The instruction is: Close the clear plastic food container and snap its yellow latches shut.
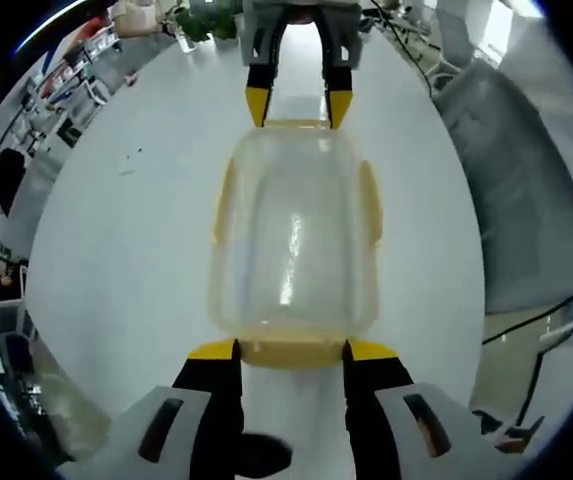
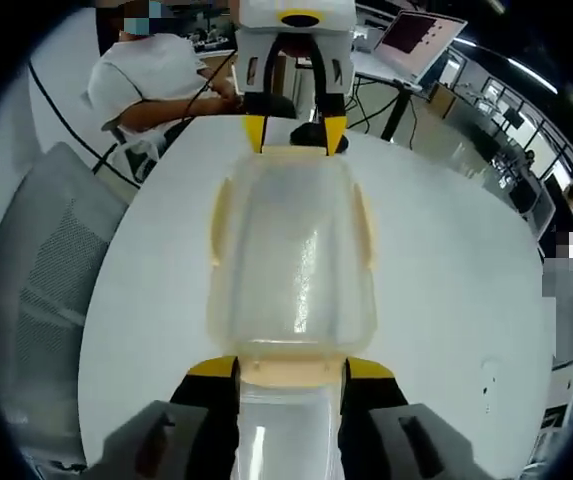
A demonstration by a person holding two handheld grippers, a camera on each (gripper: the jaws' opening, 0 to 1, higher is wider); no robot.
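A clear plastic food container [image 1: 291, 240] [image 2: 291, 250] lies lid up on a white round table [image 1: 116, 250] [image 2: 446, 280], between two grippers that face each other. Yellow side latches [image 1: 370, 205] [image 2: 221, 220] lie flat along its long sides. My left gripper [image 1: 291, 350] has its yellow-tipped jaws against both sides of the yellow end latch [image 1: 291, 353] nearest it. My right gripper [image 2: 291, 368] holds the opposite end latch [image 2: 291, 372] the same way. Each gripper also appears at the far end of the other's view: the right gripper [image 1: 297, 108] and the left gripper [image 2: 294, 135].
A grey mesh chair [image 1: 526, 180] [image 2: 36, 260] stands beside the table. A person in a white top [image 2: 151, 70] sits behind the far edge, with an open laptop [image 2: 421, 35] on a stand further back. A black cable [image 1: 546, 320] runs off the table's edge.
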